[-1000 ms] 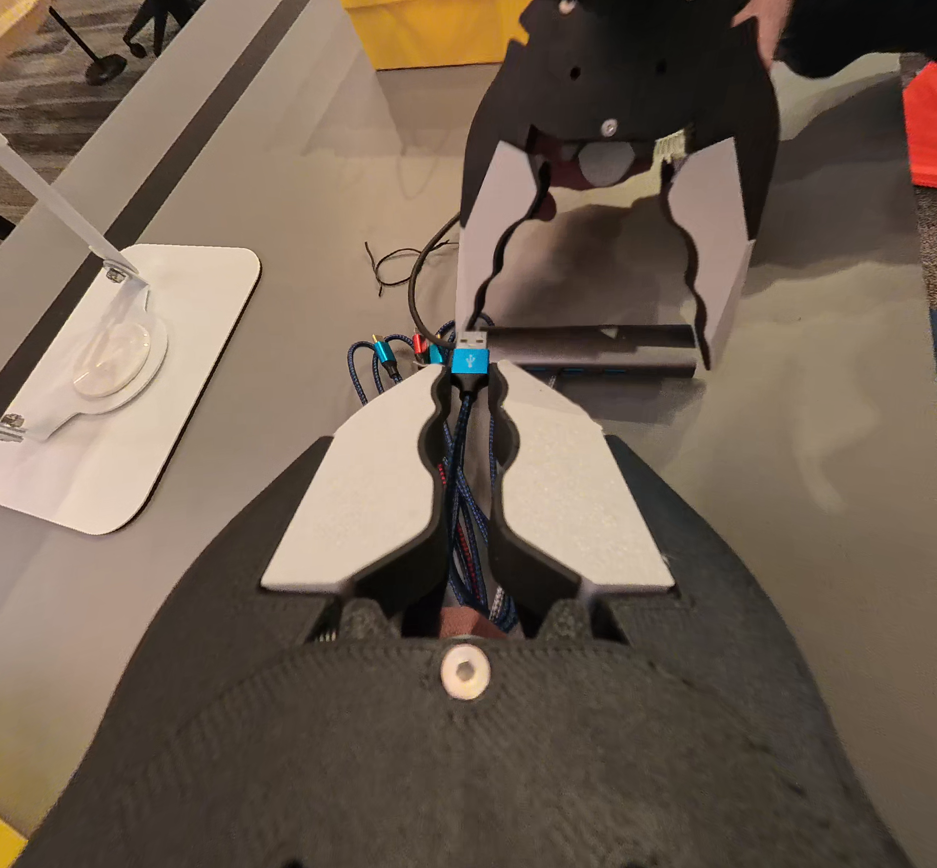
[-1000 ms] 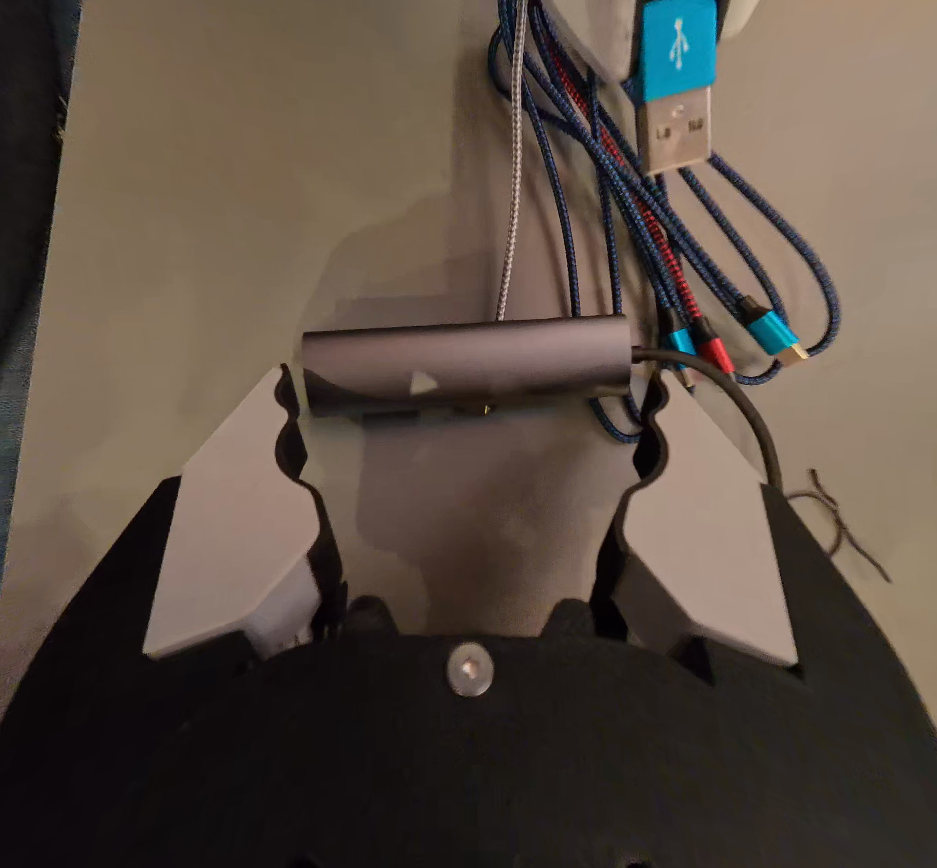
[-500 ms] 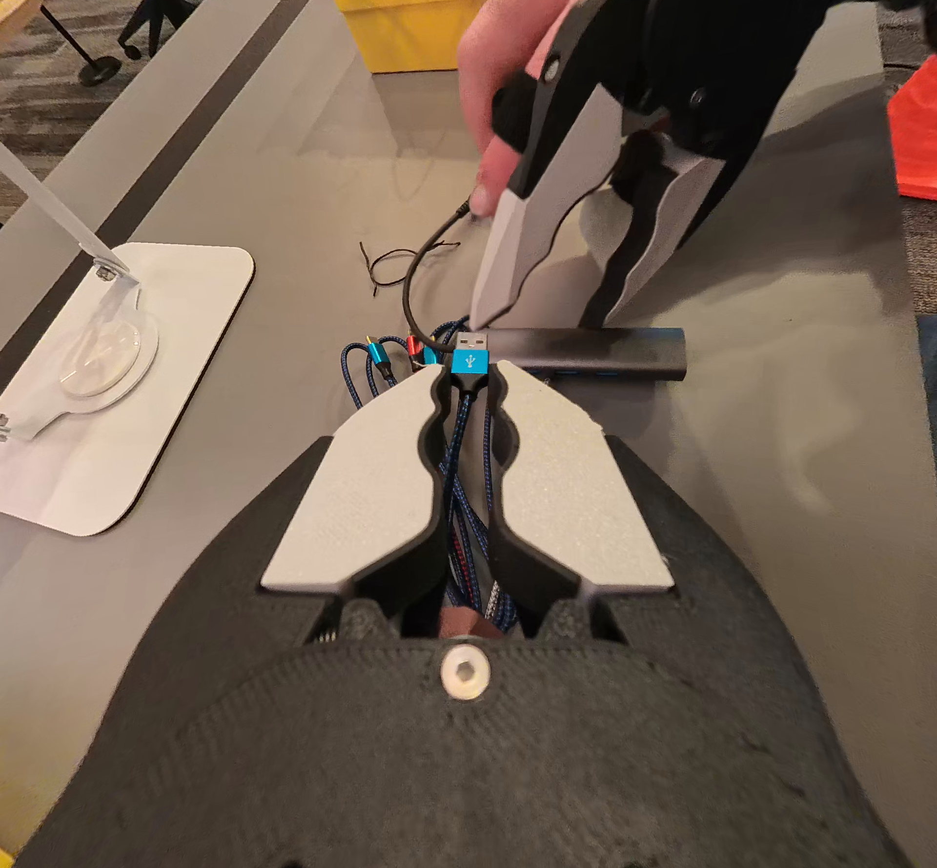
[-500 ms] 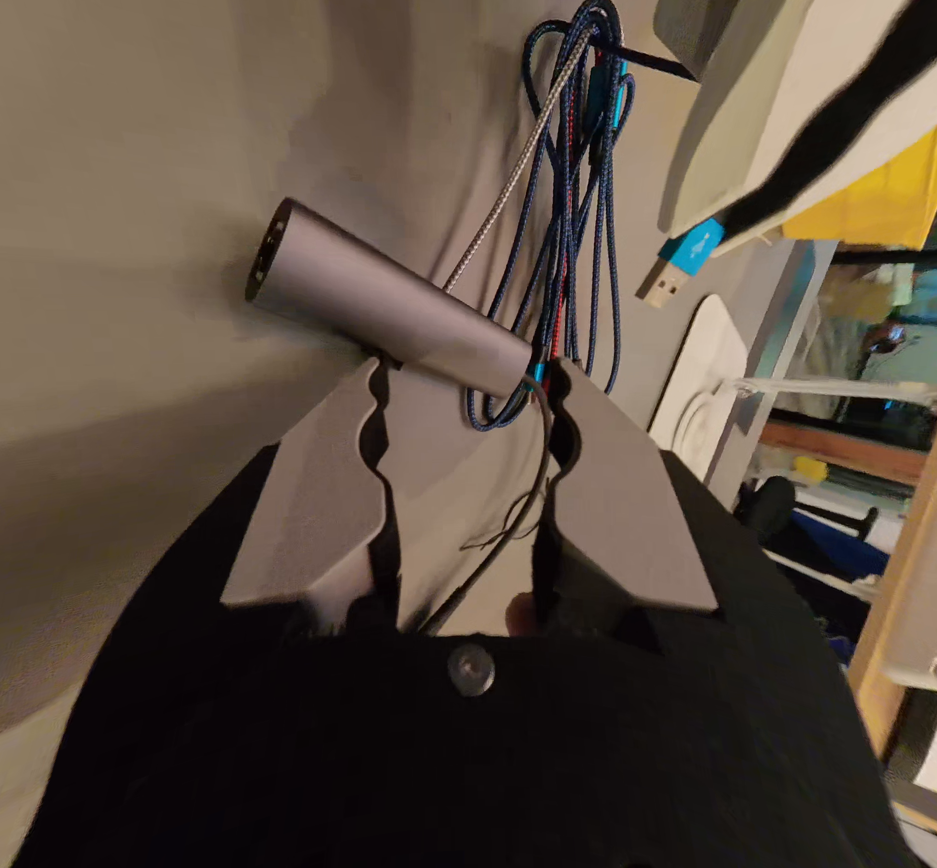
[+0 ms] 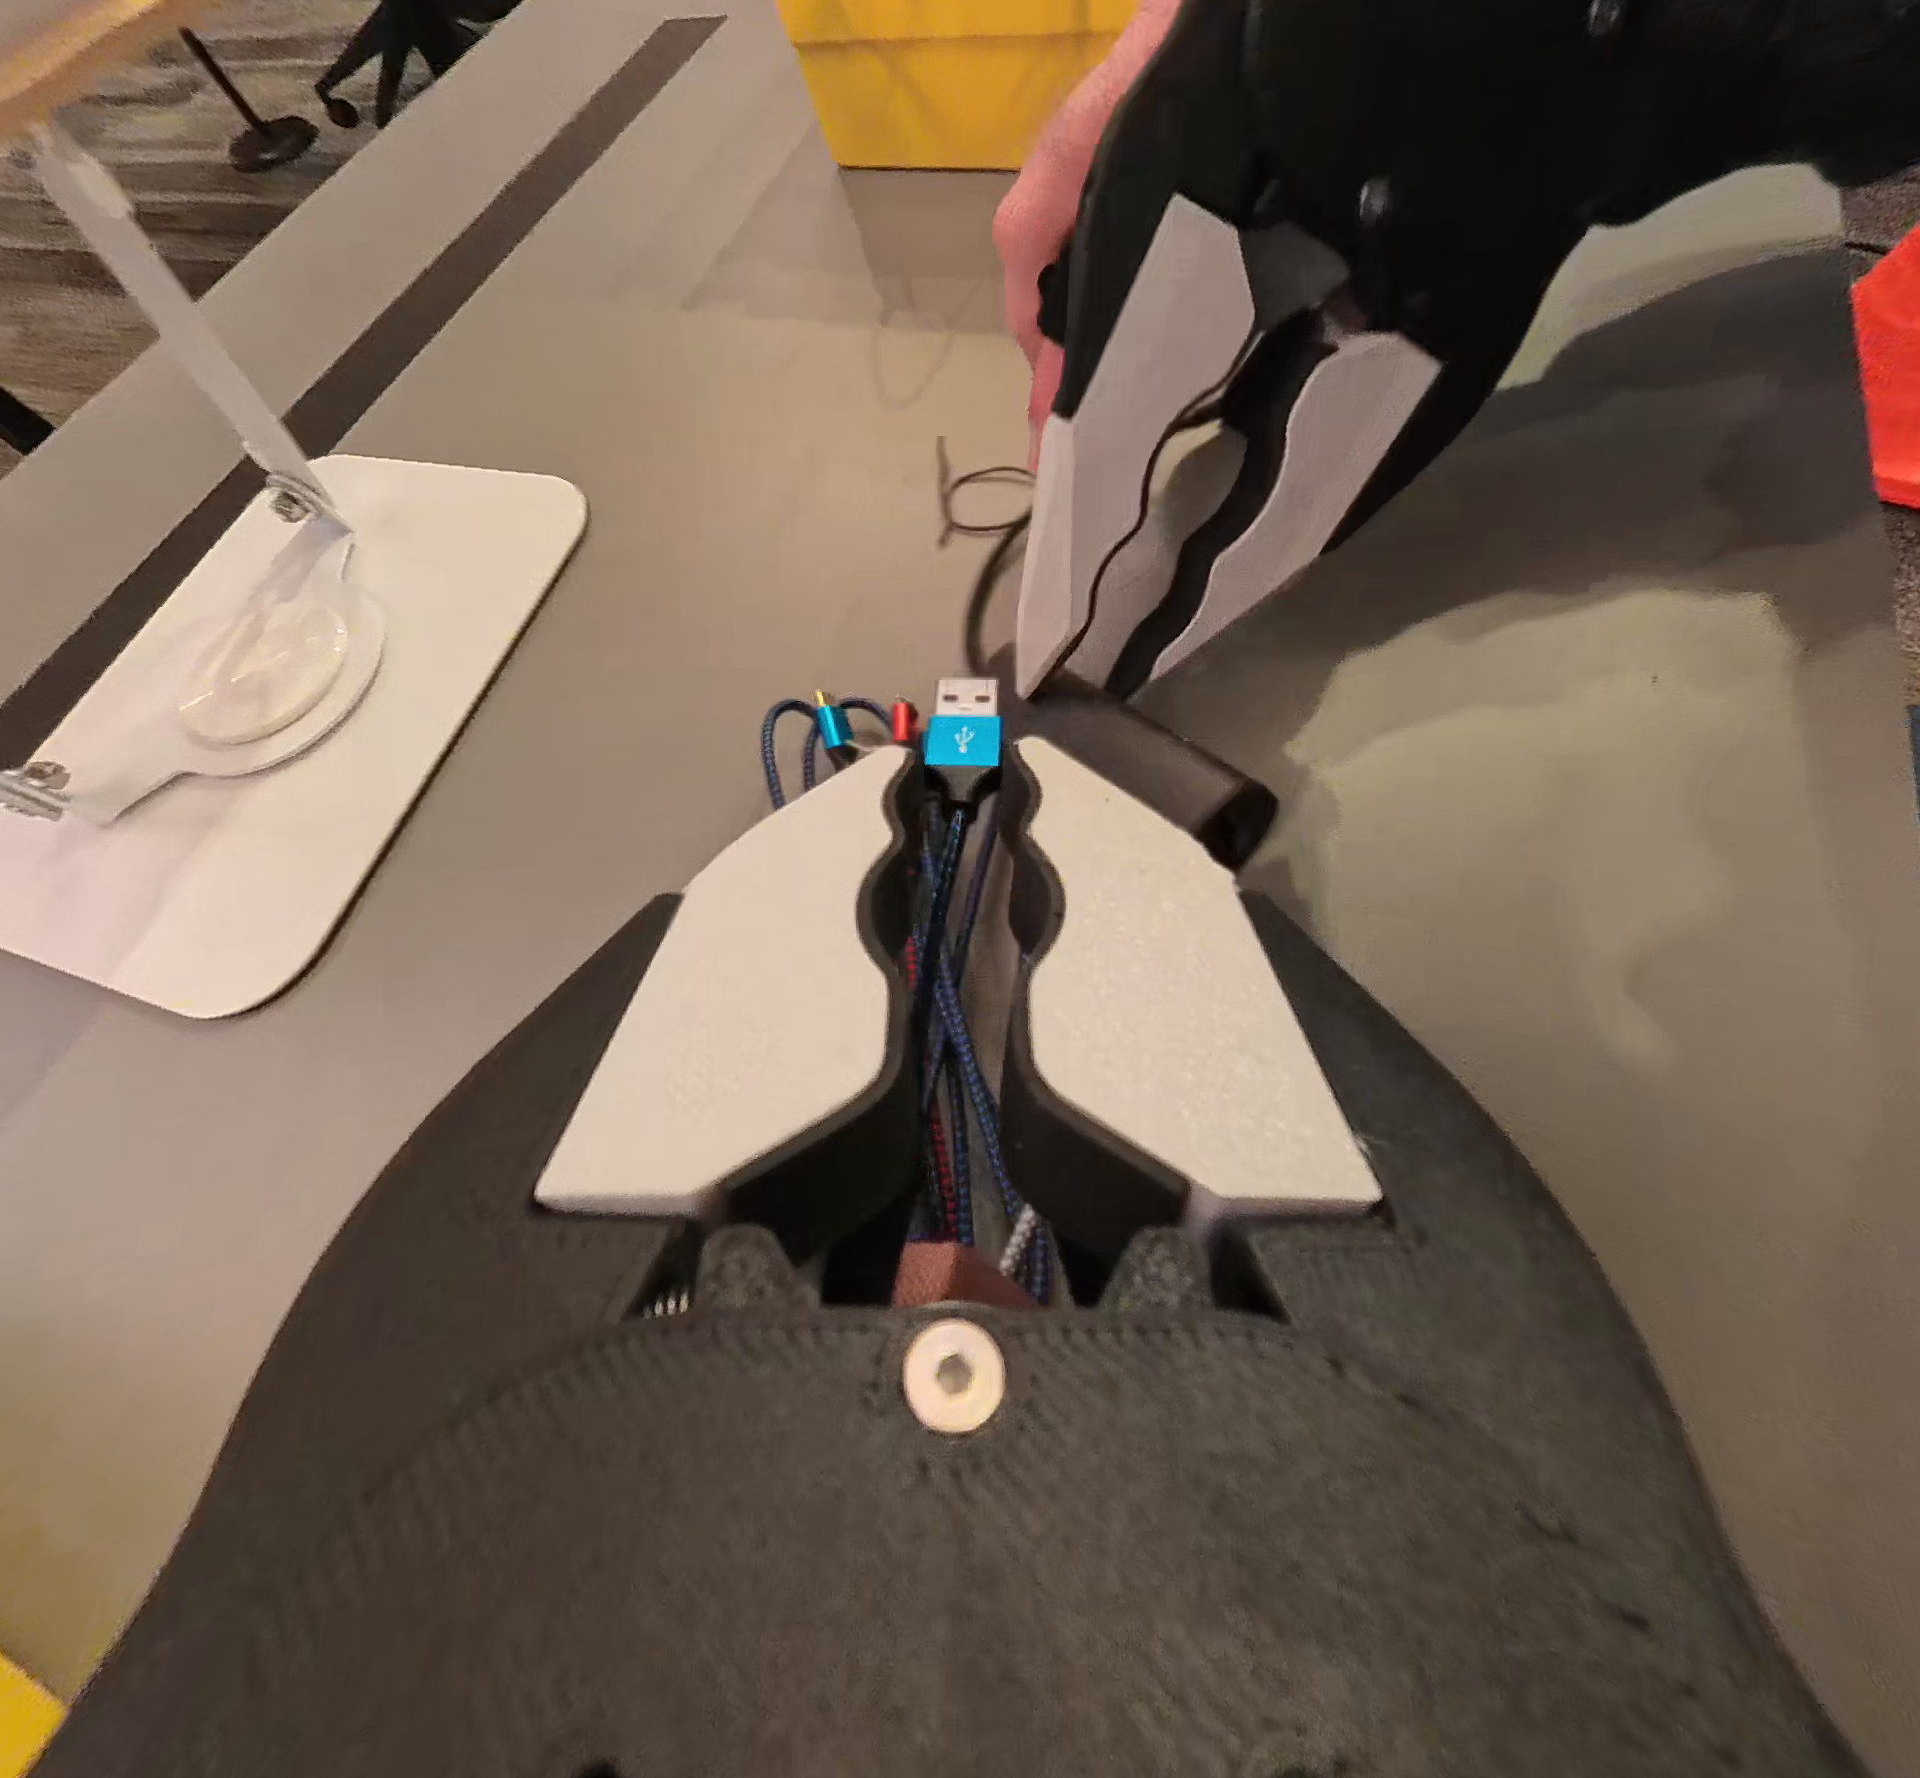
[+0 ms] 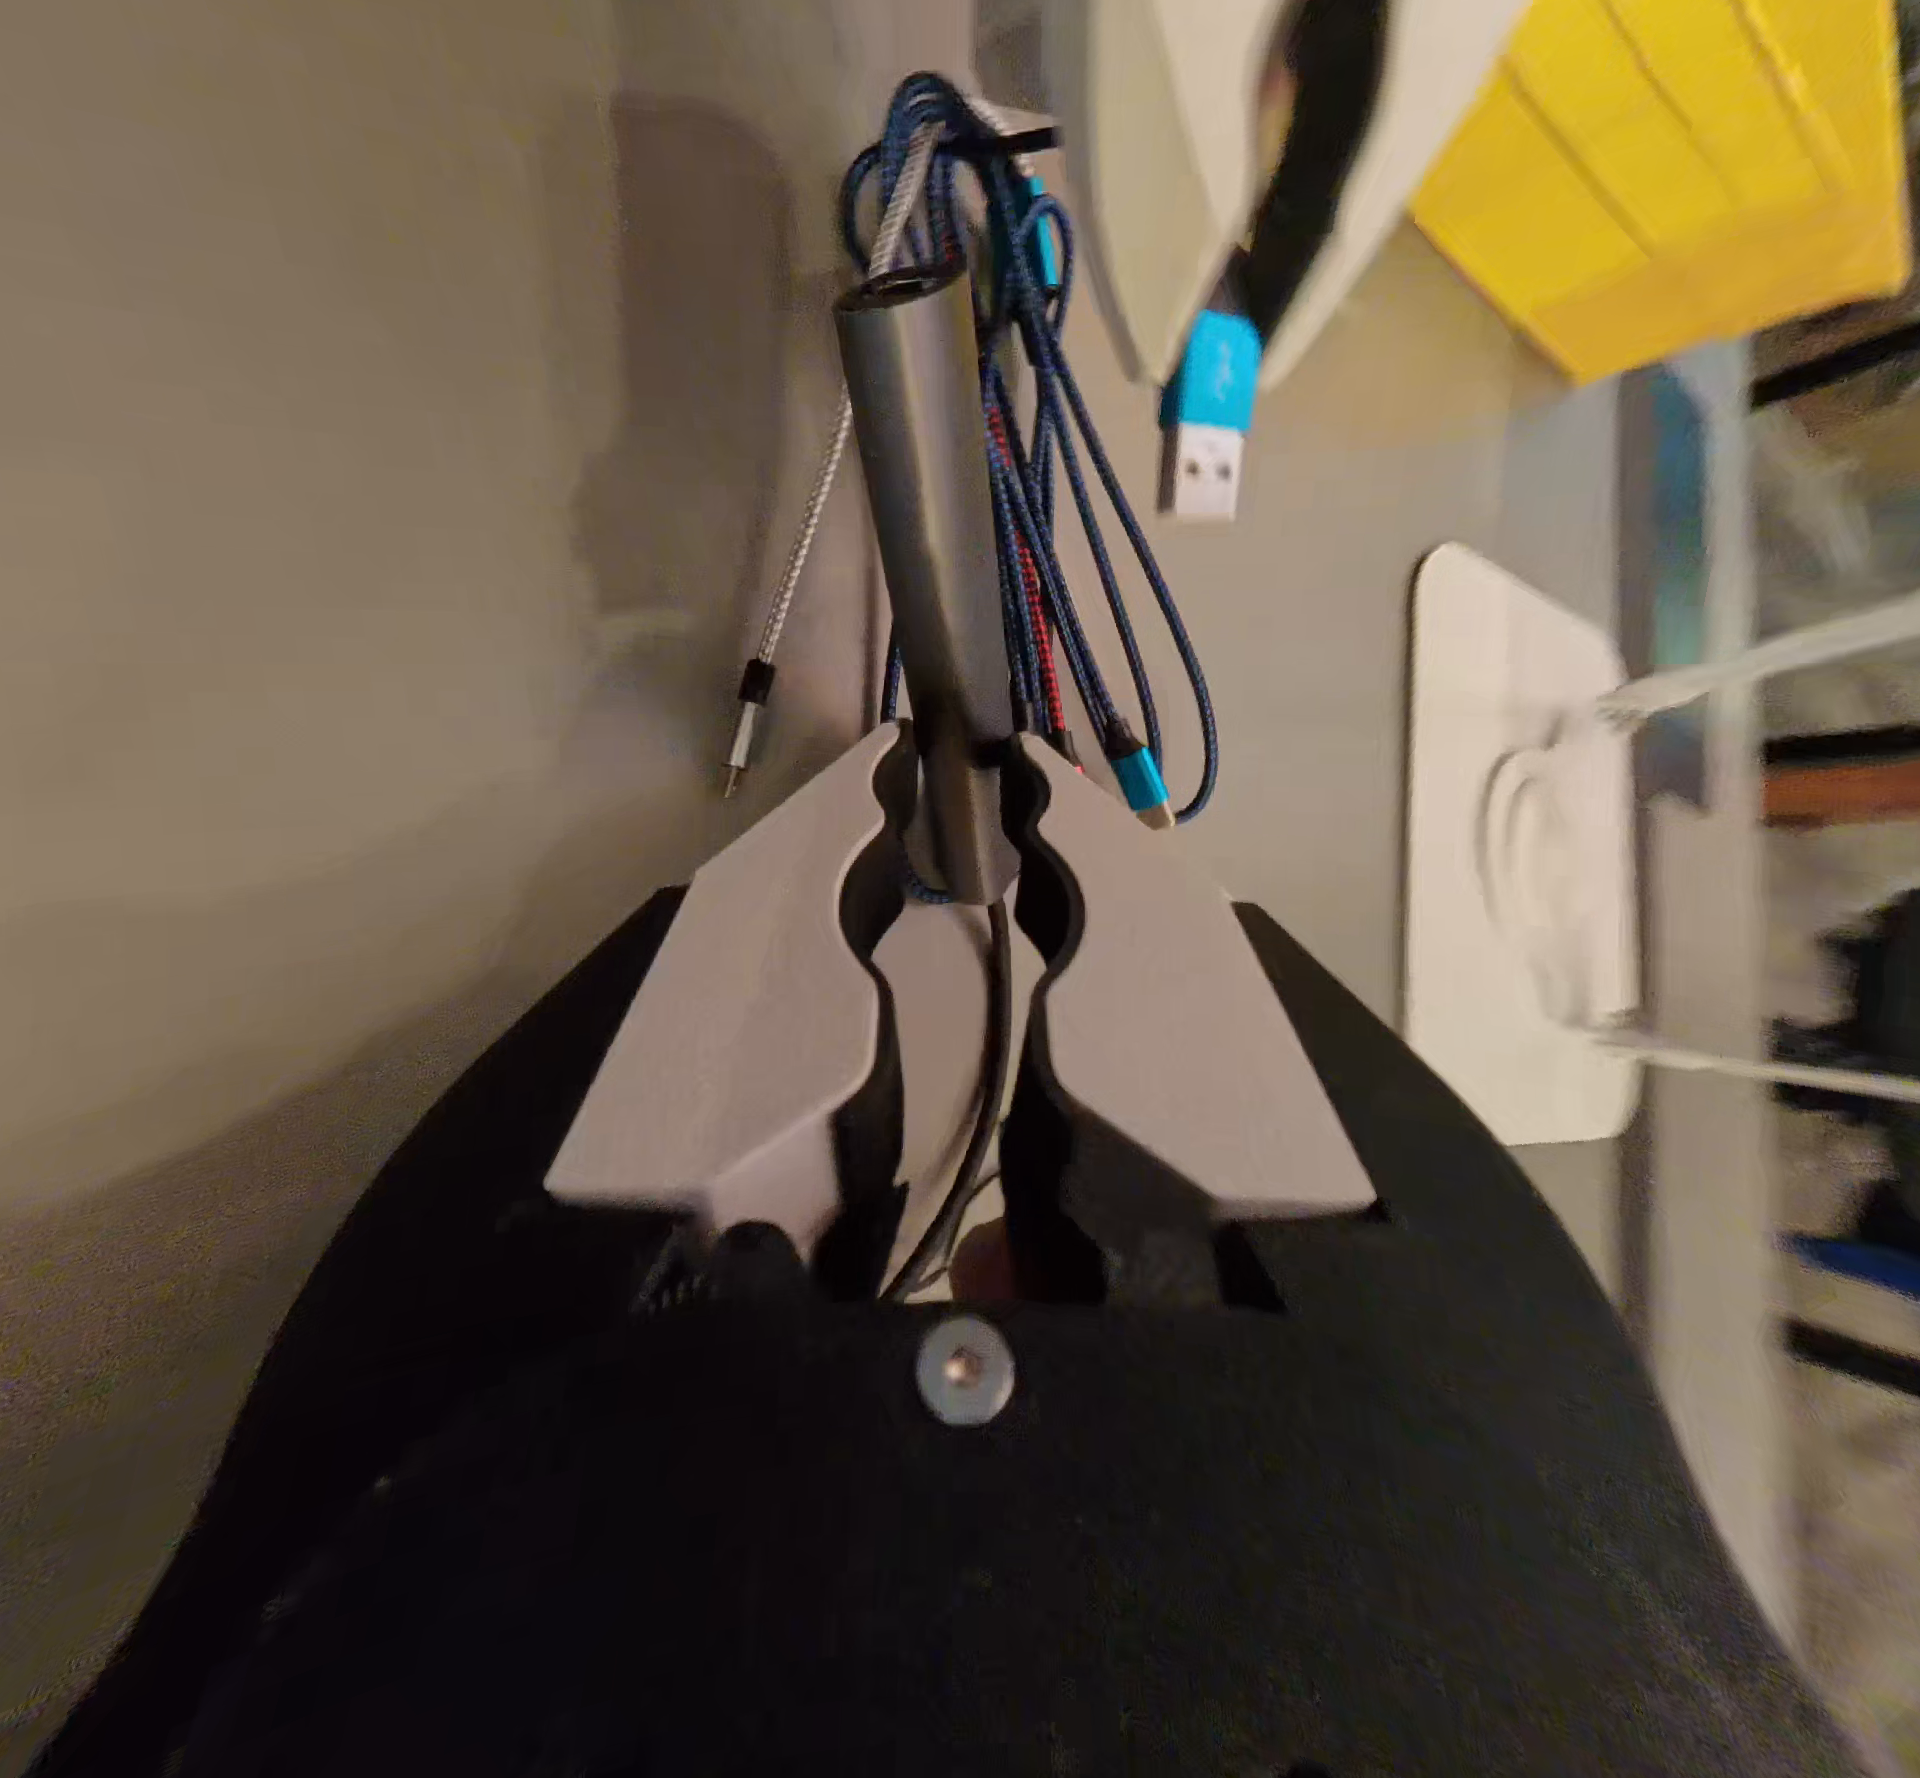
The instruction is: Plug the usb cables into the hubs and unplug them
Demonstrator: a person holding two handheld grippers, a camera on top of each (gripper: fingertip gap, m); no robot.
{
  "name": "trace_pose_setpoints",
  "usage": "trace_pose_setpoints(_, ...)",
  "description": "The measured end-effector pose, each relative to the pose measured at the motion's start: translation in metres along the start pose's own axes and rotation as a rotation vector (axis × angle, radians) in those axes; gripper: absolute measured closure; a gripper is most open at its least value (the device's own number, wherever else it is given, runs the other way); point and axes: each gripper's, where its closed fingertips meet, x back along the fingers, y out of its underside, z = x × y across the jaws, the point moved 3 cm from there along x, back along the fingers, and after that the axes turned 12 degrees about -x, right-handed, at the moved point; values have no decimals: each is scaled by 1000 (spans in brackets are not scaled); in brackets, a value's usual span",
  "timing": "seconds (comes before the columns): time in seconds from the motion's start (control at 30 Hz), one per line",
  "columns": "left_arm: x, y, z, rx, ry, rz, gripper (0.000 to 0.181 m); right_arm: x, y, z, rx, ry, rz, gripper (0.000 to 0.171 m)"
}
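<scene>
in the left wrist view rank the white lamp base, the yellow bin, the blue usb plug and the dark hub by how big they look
1. white lamp base
2. yellow bin, cut off by the frame and farther off, so this order is unsure
3. dark hub, partly hidden
4. blue usb plug

Two claws [image 5: 961, 772] [image 6: 961, 752], one grey hub [image 6: 925, 523], one cable bundle [image 6: 1049, 585], one yellow bin [image 5: 977, 14], one white stand base [image 5: 343, 710]

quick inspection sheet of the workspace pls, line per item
surface: grey table, mostly bare
job's things: dark usb hub; blue usb plug, not inserted
clutter: white stand base; thin black wire
grippers: left gripper shut on blue usb plug; right gripper shut on usb hub's cable end
cables: braided cable bundle loose beside hub
surroundings: yellow bin; chair legs on floor
</scene>
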Motion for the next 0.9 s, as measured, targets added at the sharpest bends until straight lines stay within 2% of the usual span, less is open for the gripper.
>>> trace_pose_setpoints(0.27, 10, 3, -13, 33, -57, 18, 168, 20, 2, 10, -901, -483, 30, 157)
trace_pose_setpoints(0.33, 10, 7, -15, 36, -76, 2, 168, 19, 8, 10, -1035, -534, 30, 157)
trace_pose_setpoints(0.47, 10, 10, -13, 53, -72, 14, 168, 4, 26, 16, -1196, -501, 1, 159)
trace_pose_setpoints(0.63, 10, 10, -12, 42, -70, 5, 168, -2, 41, 30, -1244, -367, -12, 153)
trace_pose_setpoints(0.7, 11, 10, -13, 44, -69, 9, 168, -3, 45, 27, -1249, -346, -9, 126)
trace_pose_setpoints(0.83, 11, 10, -12, 47, -65, 16, 168, 7, 43, 21, -1090, -268, -14, 102)
trace_pose_setpoints(0.9, 10, 10, -12, 46, -61, 17, 168, 15, 44, 28, -918, -138, -37, 91)
